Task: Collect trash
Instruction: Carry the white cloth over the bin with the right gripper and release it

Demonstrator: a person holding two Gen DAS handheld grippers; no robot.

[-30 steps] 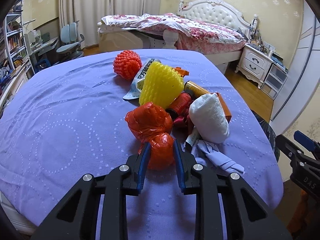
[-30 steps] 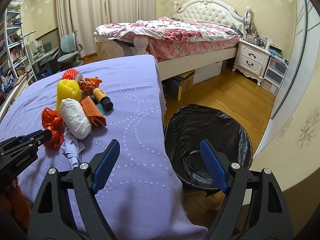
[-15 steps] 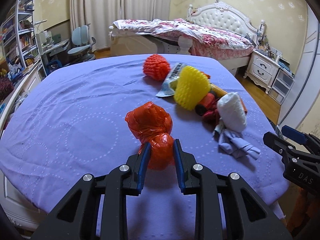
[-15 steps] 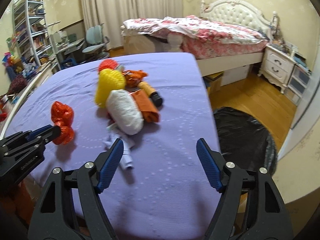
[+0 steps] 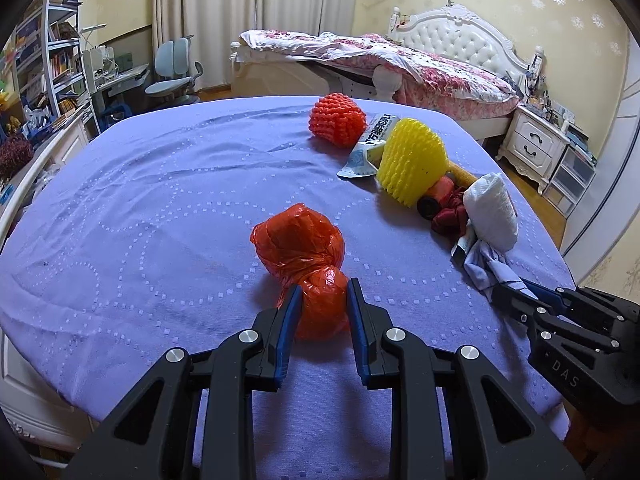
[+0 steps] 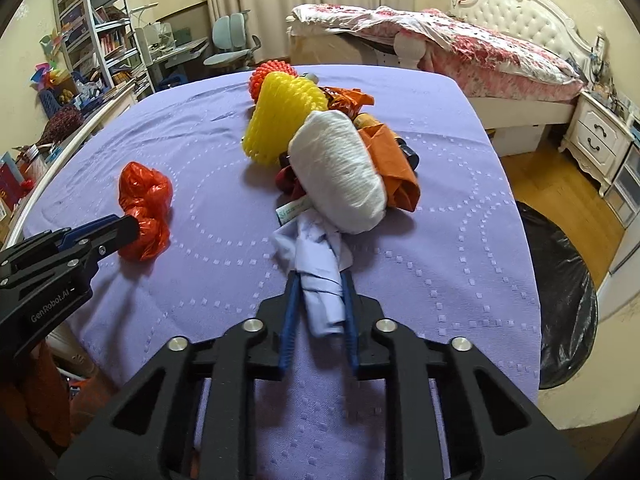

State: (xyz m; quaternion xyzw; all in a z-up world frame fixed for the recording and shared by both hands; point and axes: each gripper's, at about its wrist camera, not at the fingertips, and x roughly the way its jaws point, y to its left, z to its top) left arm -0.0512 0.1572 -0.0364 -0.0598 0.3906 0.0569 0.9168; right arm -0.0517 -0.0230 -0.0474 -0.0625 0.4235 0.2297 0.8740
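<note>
Left jaws: left gripper [image 5: 321, 307] clamped on the near lobe of the red plastic bag [image 5: 304, 256], which lies on the table [image 5: 160, 200].
Right jaws: right gripper [image 6: 320, 300] has just been closing; pads now pinch the pale blue crumpled paper [image 6: 320, 264] at the near end of the trash pile.
Pile: white wad [image 6: 340, 172], yellow foam net [image 6: 280, 116], orange foam net [image 5: 337, 125], orange wrapper [image 6: 394, 168], touching one another.
Bin: black-lined trash bin [image 6: 560, 292] on the floor beside the table's right edge.
</note>
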